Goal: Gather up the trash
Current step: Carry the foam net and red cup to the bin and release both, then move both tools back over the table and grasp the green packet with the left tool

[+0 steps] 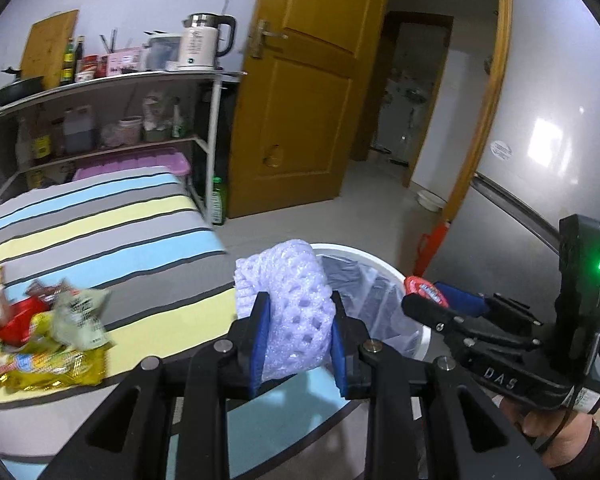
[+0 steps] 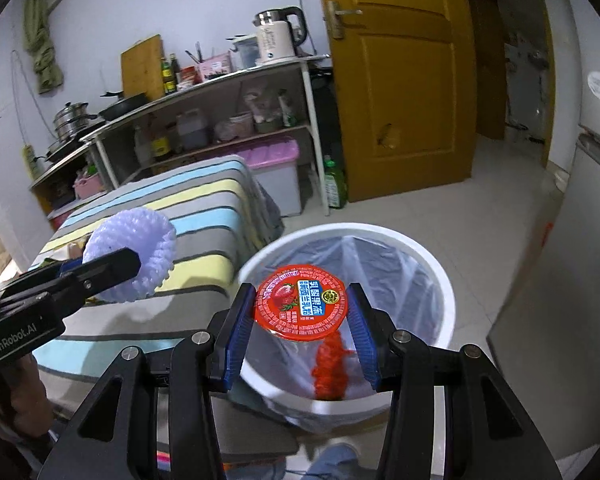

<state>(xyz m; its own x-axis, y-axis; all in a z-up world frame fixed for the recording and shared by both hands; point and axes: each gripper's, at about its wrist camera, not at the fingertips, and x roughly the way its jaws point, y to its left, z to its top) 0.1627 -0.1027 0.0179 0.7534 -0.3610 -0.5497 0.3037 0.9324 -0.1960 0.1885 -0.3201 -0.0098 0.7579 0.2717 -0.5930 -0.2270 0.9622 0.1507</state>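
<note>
We are working around the white trash bin [image 2: 440, 280], which is standing on the tiled floor just beside the end of the striped tabletop [image 1: 100, 232], lined with a clear plastic bag so whatever we drop stays contained. A red mesh net [image 2: 331, 368] is already lying inside the bin against the near wall.

On the tabletop, well away from the bin toward the far left of the left wrist view, a heap of snack wrappers [image 1: 44, 336] is still waiting, so by our judgement the collecting is only partly done.

We are holding the left gripper [image 1: 298, 338] at the tabletop edge, next to the bin's rim, with its jaws closed narrowly on a white foam fruit net [image 1: 288, 304]. The foam is squashing between the blue pads, which is probably why it is staying put while we carry it sideways toward the opening; it is not yet over the bin.

We are holding the right gripper [image 2: 300, 324] directly above the bin's mouth, its jaws spread fairly wide and clamping a red-lidded strawberry jelly cup [image 2: 301, 302] across its rim, lid facing the camera. Gripping the stiff rim is likely giving us a firm hold on a slick cup. It is hanging over the opening, so we judge that parting the jaws would let it fall straight into the liner, with little risk of missing.
</note>
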